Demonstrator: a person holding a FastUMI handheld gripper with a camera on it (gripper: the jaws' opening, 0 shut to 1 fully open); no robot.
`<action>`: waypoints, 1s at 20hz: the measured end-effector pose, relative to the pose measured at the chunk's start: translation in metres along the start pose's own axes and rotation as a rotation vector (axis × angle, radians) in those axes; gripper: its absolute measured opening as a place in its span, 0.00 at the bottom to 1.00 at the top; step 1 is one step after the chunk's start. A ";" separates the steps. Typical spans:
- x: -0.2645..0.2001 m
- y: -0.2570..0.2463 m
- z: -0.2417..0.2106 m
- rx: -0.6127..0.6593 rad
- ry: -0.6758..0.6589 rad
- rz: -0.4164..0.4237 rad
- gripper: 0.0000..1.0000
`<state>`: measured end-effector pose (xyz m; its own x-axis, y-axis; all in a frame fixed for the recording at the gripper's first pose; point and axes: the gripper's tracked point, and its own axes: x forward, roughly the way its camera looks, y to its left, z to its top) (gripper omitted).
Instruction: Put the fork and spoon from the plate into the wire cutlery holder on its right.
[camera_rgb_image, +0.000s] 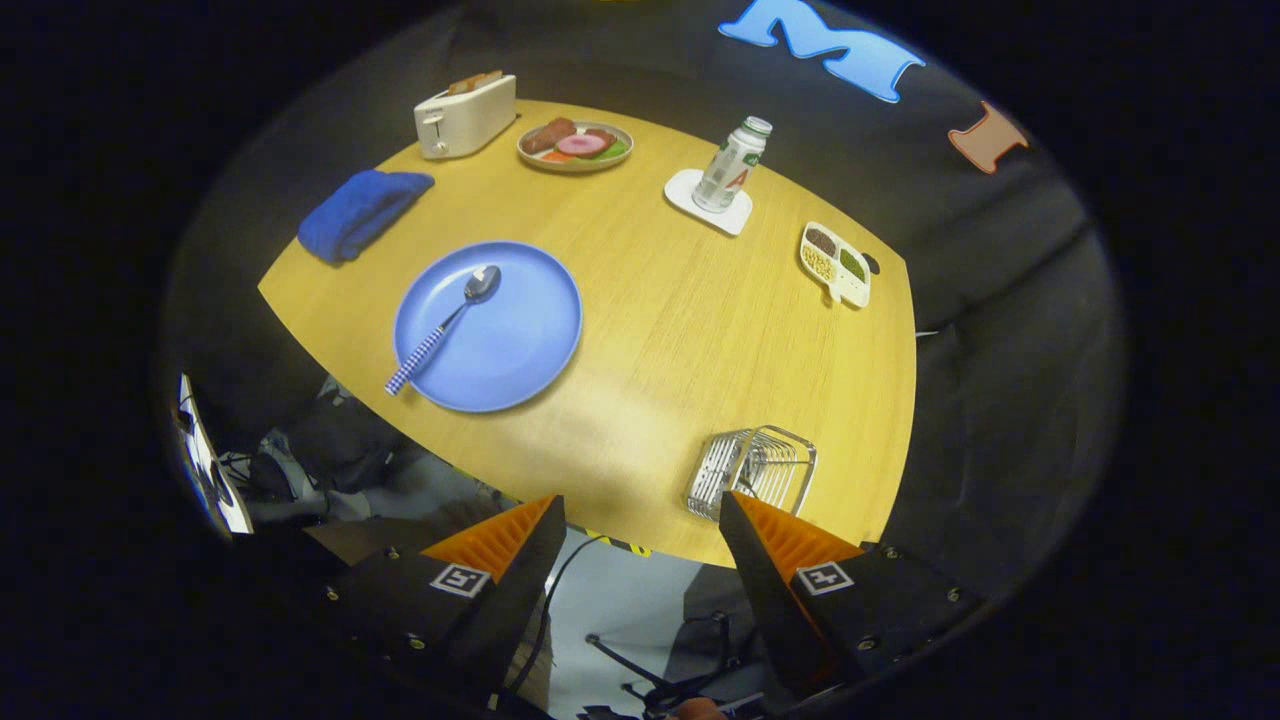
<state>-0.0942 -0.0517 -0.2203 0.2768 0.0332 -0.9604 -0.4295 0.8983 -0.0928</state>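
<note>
A blue plate (510, 345) lies on the wooden table (680, 330), well beyond my left finger. A spoon (445, 328) with a checked handle rests on the plate, bowl pointing away, handle end hanging over the near rim. The wire cutlery holder (752, 470) stands near the table's front edge, just ahead of my right fingertip, which overlaps its base in the view. My gripper (640, 510) hangs high over the table's front edge, open, with nothing between its fingers.
A folded blue towel (362, 212) and a toaster (466, 116) sit beyond the plate. Farther back are a plate of food (575, 146), a bottle (732, 166) on a white coaster and a divided snack tray (836, 264). Floor with cables lies below the fingers.
</note>
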 end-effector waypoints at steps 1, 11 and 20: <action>0.002 0.008 0.001 0.010 -0.019 0.017 0.95; 0.014 0.078 0.047 0.053 -0.191 0.141 0.95; 0.029 0.122 0.088 0.289 -0.357 0.156 0.95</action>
<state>-0.0631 0.0977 -0.2364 0.5272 0.2802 -0.8022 -0.2470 0.9538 0.1708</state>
